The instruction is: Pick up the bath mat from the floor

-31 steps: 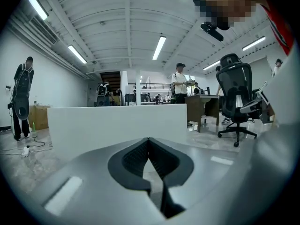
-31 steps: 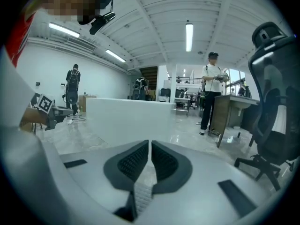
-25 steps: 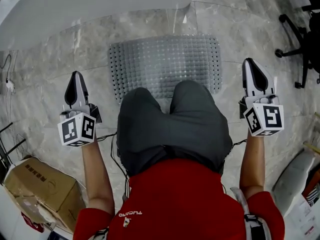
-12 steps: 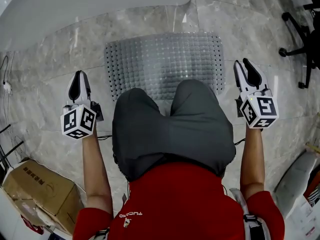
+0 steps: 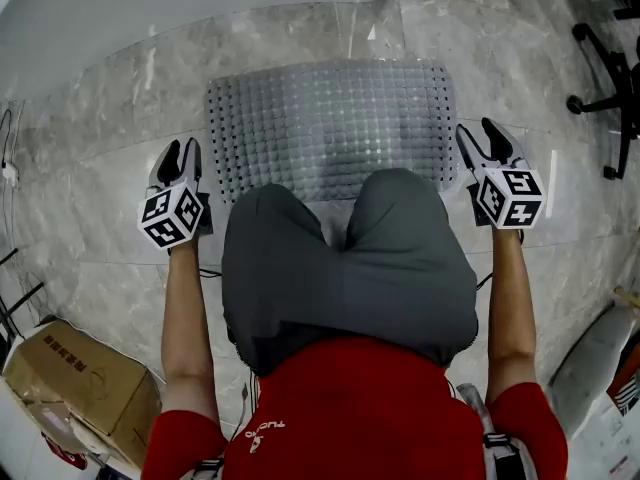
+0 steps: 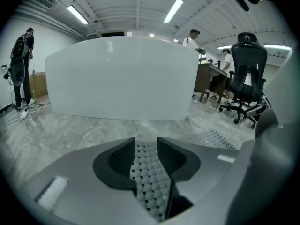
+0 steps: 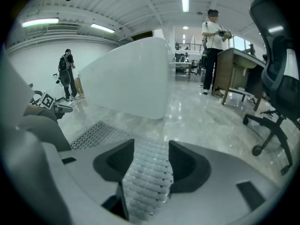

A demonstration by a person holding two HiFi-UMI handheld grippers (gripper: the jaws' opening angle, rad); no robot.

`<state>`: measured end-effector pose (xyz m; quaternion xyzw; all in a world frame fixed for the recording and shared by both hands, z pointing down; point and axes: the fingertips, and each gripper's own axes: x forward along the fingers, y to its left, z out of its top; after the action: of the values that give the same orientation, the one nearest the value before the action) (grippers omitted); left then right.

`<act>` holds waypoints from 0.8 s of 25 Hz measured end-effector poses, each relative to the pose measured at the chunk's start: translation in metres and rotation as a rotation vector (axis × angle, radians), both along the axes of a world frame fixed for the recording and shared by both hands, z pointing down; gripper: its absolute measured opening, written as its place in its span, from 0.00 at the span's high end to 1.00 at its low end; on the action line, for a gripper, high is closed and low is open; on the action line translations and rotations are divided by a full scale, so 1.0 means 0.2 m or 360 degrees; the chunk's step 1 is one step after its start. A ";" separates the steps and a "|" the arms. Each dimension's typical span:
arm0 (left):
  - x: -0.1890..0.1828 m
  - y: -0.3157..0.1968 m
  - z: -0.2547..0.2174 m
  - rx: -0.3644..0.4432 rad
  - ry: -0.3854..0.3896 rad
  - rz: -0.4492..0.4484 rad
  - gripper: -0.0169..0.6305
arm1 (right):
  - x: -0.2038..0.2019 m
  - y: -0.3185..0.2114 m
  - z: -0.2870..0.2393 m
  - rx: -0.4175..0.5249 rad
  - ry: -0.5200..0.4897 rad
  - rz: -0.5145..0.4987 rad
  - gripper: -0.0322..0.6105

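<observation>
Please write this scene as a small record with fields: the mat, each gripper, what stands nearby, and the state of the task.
mat: clear studded mat, flat on the marble floor, in front of the person's knees
left gripper: at the mat's left edge; jaws opening; mat shows in the gap, not pressed
right gripper: at the mat's right edge; jaws opening; mat shows in the gap, not pressed
nearby: white tub beyond the mat; box lower left; chair far right
task: mat not yet lifted
</observation>
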<state>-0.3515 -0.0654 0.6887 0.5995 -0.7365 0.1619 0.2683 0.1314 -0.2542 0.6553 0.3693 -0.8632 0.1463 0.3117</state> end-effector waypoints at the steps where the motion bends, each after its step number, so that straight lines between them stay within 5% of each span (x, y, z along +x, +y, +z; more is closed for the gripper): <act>1: -0.01 0.00 0.05 -0.0038 0.0006 -0.0002 0.77 | 0.01 -0.01 0.05 -0.0030 0.0006 0.0008 0.63; 10: -0.02 0.01 0.46 -0.0310 0.0128 0.0007 0.63 | 0.10 -0.08 0.45 -0.0294 0.0006 0.0119 0.57; 20: -0.03 0.04 0.83 -0.0577 0.0239 -0.0009 0.54 | 0.21 -0.13 0.89 -0.0516 0.0196 0.0142 0.53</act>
<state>-0.3577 -0.0568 0.8556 0.5498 -0.6748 0.2460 0.4264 0.1738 -0.2796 0.8336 0.3603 -0.7904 0.2744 0.4126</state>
